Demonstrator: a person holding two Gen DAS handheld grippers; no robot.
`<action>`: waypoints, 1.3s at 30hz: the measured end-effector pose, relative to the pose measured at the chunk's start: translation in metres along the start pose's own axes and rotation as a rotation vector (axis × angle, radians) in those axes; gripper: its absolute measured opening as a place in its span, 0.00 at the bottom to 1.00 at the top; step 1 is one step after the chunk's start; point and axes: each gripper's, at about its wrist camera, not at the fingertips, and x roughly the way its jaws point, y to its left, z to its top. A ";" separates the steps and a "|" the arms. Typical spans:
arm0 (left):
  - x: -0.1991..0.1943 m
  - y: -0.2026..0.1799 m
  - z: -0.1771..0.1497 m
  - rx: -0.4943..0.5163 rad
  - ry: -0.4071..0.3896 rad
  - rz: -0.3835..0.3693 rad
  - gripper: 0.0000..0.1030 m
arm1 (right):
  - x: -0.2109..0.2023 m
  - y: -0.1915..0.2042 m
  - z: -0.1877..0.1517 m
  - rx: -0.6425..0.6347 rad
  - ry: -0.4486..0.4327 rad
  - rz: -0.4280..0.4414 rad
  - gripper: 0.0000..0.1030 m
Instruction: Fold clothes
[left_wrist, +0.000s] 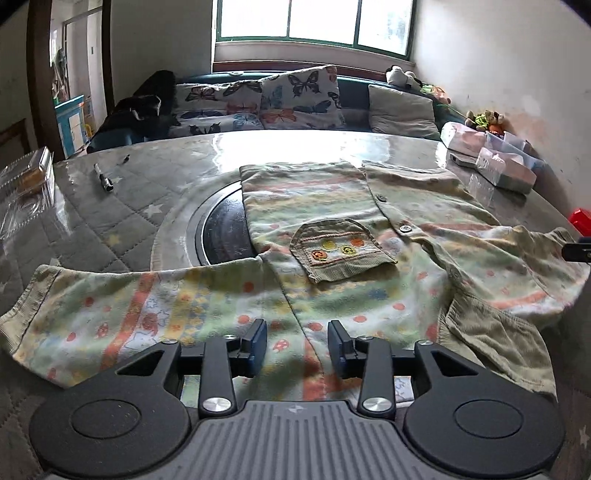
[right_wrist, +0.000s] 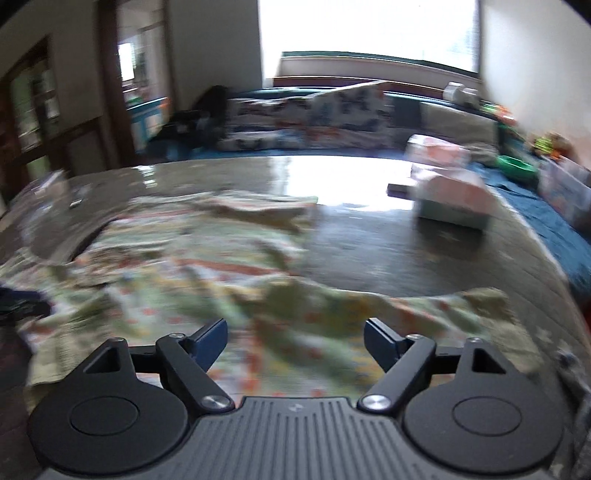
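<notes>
A small patterned shirt (left_wrist: 332, 229) in pale green, with orange dots and a corduroy chest pocket (left_wrist: 340, 254), lies spread face up on the table. Its left sleeve (left_wrist: 110, 314) stretches out flat to the left. My left gripper (left_wrist: 297, 347) is open and empty, just above the shirt's near edge. In the blurred right wrist view the same shirt (right_wrist: 207, 273) lies rumpled ahead, with one sleeve (right_wrist: 443, 310) reaching right. My right gripper (right_wrist: 295, 343) is wide open and empty over the cloth. Its tip shows at the left wrist view's right edge (left_wrist: 578, 251).
The table (left_wrist: 122, 199) has a shiny quilted cover and a round black inset (left_wrist: 221, 229) partly under the shirt. A marker (left_wrist: 104, 179) and a plastic box (left_wrist: 26, 177) lie at the left. Tissue boxes (left_wrist: 495, 158) stand at the right. A sofa with cushions (left_wrist: 295, 99) is behind.
</notes>
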 end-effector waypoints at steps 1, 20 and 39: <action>-0.002 -0.001 0.000 0.002 -0.004 -0.003 0.38 | 0.001 0.010 0.001 -0.023 0.005 0.030 0.74; -0.045 -0.022 0.006 0.064 -0.098 -0.113 0.38 | 0.028 0.130 -0.013 -0.311 0.129 0.379 0.29; -0.036 -0.082 -0.006 0.299 -0.055 -0.347 0.40 | 0.011 0.082 0.006 -0.110 0.074 0.363 0.05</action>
